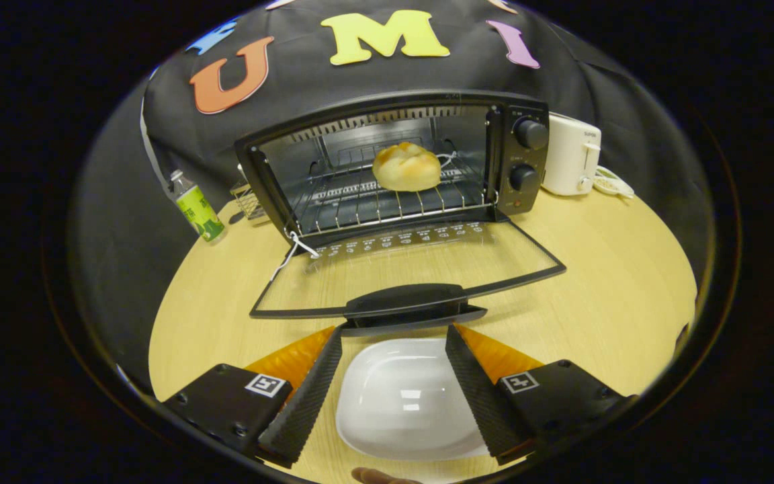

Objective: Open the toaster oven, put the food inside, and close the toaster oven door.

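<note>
A black toaster oven (520,154) stands at the back of the round wooden table, its glass door (414,269) folded down flat toward me. A golden bread roll (406,167) rests on the wire rack (360,205) inside the oven. The door's black handle (414,306) lies just ahead of my fingertips. My gripper (394,334) is open, with nothing held. An empty white dish (404,403) sits on the table below, showing between the two fingers.
A green-labelled bottle (197,208) stands left of the oven, with a small wire basket (247,198) beside it. A white toaster (572,158) and a small plate (612,183) sit right of the oven. Bare wooden table (615,282) spreads to the right.
</note>
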Available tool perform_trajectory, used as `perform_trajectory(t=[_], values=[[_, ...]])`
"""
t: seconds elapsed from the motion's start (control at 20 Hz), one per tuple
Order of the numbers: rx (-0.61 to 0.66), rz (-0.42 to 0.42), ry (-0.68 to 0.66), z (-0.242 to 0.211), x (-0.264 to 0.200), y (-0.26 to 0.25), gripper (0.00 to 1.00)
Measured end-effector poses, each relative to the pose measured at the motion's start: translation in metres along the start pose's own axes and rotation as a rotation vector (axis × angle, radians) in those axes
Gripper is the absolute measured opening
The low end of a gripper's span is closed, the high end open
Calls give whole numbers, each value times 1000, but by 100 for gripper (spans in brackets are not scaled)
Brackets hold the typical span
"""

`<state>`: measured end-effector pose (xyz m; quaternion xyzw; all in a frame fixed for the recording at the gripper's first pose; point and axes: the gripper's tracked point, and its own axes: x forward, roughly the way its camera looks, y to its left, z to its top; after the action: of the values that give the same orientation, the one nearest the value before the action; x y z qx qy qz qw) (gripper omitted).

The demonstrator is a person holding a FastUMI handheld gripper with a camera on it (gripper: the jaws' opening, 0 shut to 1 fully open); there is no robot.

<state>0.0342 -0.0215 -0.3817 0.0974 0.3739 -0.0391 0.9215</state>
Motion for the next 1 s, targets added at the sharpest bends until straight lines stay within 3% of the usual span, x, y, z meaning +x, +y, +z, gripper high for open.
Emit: perform_trajectory(t=[0.2, 0.5, 0.7, 1.0], values=[[-25, -3, -59, 23, -12, 4, 100], [-85, 20, -256, 71, -20, 11, 100], [-42, 89, -271, 85, -38, 21, 100], [-49, 133, -291, 104, -102, 12, 100]])
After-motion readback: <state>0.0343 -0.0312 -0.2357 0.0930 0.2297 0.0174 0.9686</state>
